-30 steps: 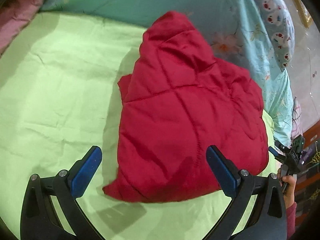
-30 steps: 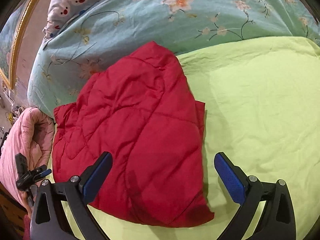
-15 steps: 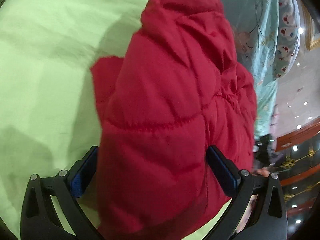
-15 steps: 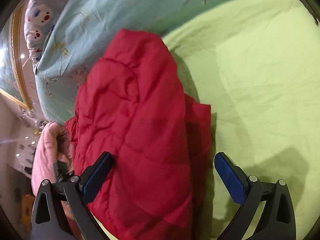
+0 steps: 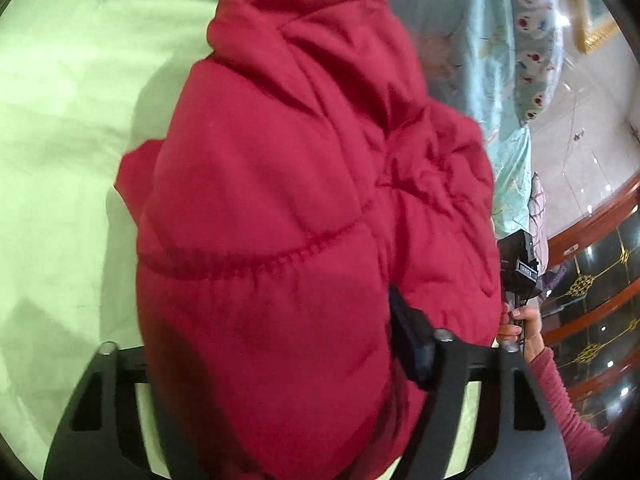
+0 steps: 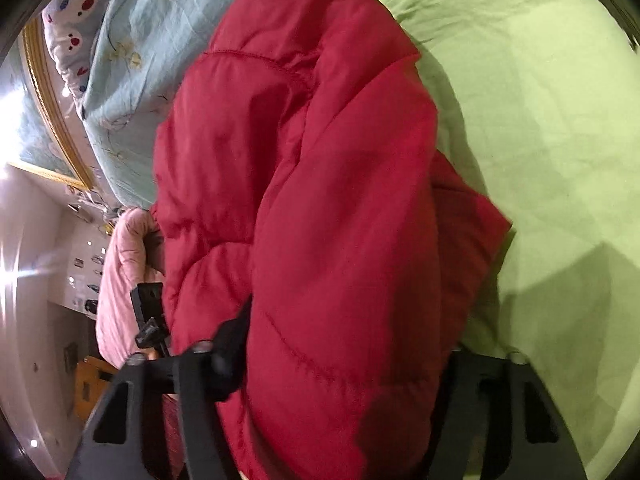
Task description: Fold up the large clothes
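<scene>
- Closing on both sides, our two grippers have the red padded jacket [image 5: 280, 208] bulging up between their fingers; our left gripper [image 5: 276, 364] shows only its right finger [image 5: 412, 344], its dark pad sunk into the fabric, while the other finger is buried under the red cloth.
- Our right gripper [image 6: 340, 356] shows its left finger [image 6: 230, 340] pushed against the jacket's side; the opposite finger is covered, so we cannot tell how firmly either pair bites.
- We see the jacket [image 6: 320, 200] bunched into a thick mound on the light green sheet [image 5: 60, 120], its far end near the pale blue flowered quilt [image 6: 132, 60].
- In the left view, a hand [image 5: 520, 324] in a dark red sleeve holds the other gripper's handle; a small label on that device is too blurred for us to read, and we find no other writing.
</scene>
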Tool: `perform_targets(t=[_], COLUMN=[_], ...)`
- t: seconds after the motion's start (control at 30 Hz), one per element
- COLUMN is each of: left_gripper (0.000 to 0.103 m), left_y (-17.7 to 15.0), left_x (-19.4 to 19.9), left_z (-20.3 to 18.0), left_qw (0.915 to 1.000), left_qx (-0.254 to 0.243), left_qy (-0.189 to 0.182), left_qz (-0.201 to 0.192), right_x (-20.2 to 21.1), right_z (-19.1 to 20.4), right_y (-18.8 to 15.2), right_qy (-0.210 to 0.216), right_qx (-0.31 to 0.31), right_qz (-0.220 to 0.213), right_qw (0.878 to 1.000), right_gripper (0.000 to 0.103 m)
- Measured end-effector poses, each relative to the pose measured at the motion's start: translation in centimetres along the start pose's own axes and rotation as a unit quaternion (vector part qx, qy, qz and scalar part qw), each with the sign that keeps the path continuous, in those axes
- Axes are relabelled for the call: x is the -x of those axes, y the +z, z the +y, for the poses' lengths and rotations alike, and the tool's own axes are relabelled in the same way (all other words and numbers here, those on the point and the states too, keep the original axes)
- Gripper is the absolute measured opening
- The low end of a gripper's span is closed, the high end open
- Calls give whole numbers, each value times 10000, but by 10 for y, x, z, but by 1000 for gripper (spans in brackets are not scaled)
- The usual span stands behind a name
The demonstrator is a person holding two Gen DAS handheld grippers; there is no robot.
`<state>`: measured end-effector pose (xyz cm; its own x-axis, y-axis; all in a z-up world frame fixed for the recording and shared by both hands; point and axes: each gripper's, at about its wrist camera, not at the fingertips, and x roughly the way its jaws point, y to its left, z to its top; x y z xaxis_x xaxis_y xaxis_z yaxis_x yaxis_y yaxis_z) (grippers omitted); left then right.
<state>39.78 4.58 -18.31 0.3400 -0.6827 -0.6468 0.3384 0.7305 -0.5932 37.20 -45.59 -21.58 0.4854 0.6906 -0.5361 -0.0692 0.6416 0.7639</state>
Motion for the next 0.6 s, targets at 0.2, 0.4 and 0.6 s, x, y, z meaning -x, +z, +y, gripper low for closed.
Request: perform_targets(t=[0.2,0.4,0.6], left_gripper=[50,47,47], left_y=[-6,-25,-67], left_x=[30,60,94], left_z=[-31,-56,-67], left_qw=[9988,9973,9970], left_qx=[-398,-640,-672], left_qy=[135,123,86], left_qz=[-236,-346,-382], right_x=[17,31,50], right_z=[24,56,80], right_y=[-11,-34,-76], right_qy=[2,13,125], right_qx=[126,412,649], right_qz=[-200,-196,-142], right_qw=[9997,9990,9977], right_gripper=[42,39,38])
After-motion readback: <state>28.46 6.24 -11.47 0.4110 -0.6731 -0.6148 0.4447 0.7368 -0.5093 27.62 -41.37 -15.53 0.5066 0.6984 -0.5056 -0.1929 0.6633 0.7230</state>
